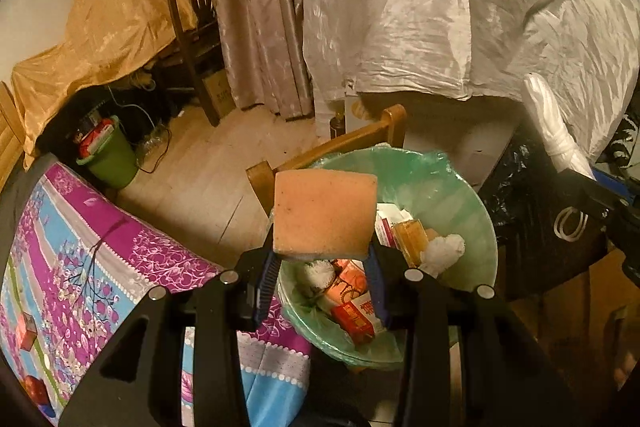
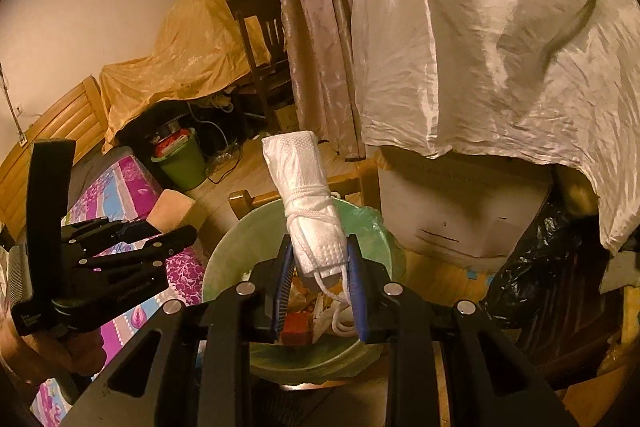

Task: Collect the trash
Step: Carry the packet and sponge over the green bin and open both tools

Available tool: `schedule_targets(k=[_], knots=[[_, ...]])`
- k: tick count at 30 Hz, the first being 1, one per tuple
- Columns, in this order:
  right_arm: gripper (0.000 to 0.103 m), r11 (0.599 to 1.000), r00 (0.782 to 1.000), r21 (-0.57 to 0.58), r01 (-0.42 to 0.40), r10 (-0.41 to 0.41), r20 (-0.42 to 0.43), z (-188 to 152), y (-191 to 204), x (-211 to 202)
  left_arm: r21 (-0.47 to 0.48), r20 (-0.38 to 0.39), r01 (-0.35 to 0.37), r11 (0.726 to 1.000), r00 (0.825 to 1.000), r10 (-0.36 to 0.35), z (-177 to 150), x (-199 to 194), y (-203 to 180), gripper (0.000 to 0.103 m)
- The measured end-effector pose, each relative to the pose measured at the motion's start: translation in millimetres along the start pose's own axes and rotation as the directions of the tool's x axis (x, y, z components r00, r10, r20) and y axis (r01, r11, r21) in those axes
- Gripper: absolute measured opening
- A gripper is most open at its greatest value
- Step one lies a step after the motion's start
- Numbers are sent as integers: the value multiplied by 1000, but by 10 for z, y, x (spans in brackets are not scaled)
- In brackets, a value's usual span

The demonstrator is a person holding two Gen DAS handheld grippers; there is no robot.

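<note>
Your left gripper (image 1: 322, 261) is clamped on an orange sponge (image 1: 325, 213), right gripper (image 2: 320, 281) is pinching a rolled white mask (image 2: 310, 203) tied with its string, both held over the green-lined trash bin (image 1: 436, 183) beside the floral bedspread (image 1: 80, 247)

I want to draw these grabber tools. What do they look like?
Each is black. The left gripper and right gripper both have two flat angular black arms with triangular cut-outs, round silver bolts, and ridged blue pads on the fingers. Seen from the side, the left one has a tall black block and small white lettering.
</note>
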State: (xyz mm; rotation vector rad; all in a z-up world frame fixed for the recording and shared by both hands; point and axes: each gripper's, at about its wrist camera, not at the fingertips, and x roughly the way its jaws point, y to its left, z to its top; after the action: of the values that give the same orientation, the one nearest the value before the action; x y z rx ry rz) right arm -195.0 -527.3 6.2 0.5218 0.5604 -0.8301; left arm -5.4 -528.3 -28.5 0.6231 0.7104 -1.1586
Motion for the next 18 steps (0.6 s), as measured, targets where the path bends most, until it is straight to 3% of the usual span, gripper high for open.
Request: schedule_targets(k=[3,5,6,7,16,18], knots=[[29,999,999,5,-32,32,-18,32,6,149,-1,3,31,1000,1000,-31,45,62,0,38],[46,1000,999,-4,-15,15,-43,43,6,309,0,-2,90,996,996,-90,80,126,-4,44],[47,1000,999,-6,-4,3,-44,39,-4,347,8,-15,83,996,996,-83,91,168,-16,65],[47,1000,999,-1,4,-4,-46,40,-22,379,15,-10,63,998,998,-63,92,182,-22,76],[48,998,1000,60,14,-13,-8,-83,-166,251,28,27,65,997,997,-66,-39,145,-15,76],[51,998,999,53,30,-31,11,-111,-139,155,33,43,65,997,997,-66,-83,77,-22,76]])
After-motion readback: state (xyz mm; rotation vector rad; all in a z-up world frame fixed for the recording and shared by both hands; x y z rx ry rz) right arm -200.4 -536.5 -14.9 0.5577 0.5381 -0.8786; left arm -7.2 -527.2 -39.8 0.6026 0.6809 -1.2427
